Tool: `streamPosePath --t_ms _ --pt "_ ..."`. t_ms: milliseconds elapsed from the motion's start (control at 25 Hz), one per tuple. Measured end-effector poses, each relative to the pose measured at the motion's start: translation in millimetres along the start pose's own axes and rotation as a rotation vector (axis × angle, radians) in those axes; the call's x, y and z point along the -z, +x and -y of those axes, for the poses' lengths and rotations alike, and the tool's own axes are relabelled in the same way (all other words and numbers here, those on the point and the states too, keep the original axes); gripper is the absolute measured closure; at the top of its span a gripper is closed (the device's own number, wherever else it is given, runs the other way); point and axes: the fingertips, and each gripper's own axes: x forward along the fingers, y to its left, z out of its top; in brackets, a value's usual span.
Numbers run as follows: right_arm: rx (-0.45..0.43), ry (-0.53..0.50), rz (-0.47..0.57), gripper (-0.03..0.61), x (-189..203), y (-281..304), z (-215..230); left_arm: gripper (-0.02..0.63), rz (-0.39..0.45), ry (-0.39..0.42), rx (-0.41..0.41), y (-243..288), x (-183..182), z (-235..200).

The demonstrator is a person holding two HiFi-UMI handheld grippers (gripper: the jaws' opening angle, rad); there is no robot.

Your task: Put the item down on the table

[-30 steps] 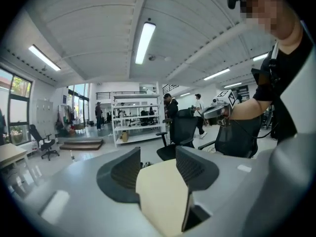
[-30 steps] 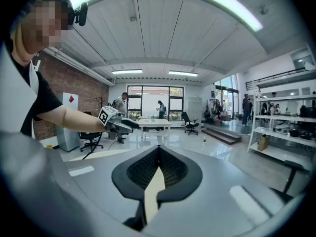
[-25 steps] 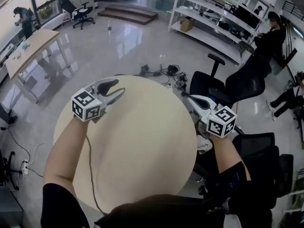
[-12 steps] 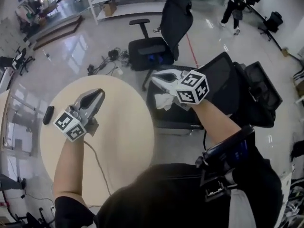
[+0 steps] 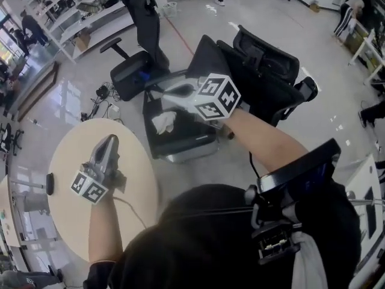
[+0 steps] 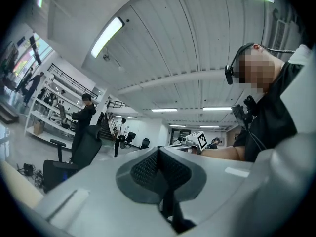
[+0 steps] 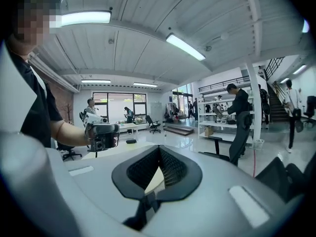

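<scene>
Left hand-held gripper (image 5: 110,142) sits over the round beige worktop (image 5: 69,227), jaws just clenched on nothing. Right hand-held gripper (image 5: 156,91) is pinching a crumpled white cloth (image 5: 163,123), which dangles above a black office chair (image 5: 189,142), off the worktop.

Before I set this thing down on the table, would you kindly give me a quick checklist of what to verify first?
1. Grip: right gripper shut on the white crumpled item: ok.
2. Item above the round table: not ok; it hangs over the black chair seat beside it.
3. Bare spot on the table's chair side: ok.
4. Left gripper out of the way: not ok; it is over the table's middle, jaws just closed on nothing.
5. Gap between item and chair: cannot tell.
</scene>
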Motion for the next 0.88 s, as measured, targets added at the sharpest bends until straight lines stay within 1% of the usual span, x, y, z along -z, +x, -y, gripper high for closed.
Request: streamPosePath --t_ms 240,440,640,760,880 --pt "0.018 -0.004 0.01 0.565 16 -99 1 0.612 0.044 -0.014 -0.032 28 5 72" --pt "0.04 0.006 0.035 0.565 19 -156 4 0.612 0.045 -0.015 -0.045 44 7 112" --pt "0.092 0.026 0.057 0.565 22 -182 7 0.612 0.042 -0.004 0.007 57 5 124" --pt "0.154 0.037 0.073 0.565 15 -183 8 0.612 0.045 0.005 0.072 64 -5 113" --pt "0.207 0.054 0.099 0.565 2 -184 4 0.612 0.042 -0.016 0.123 70 -11 100"
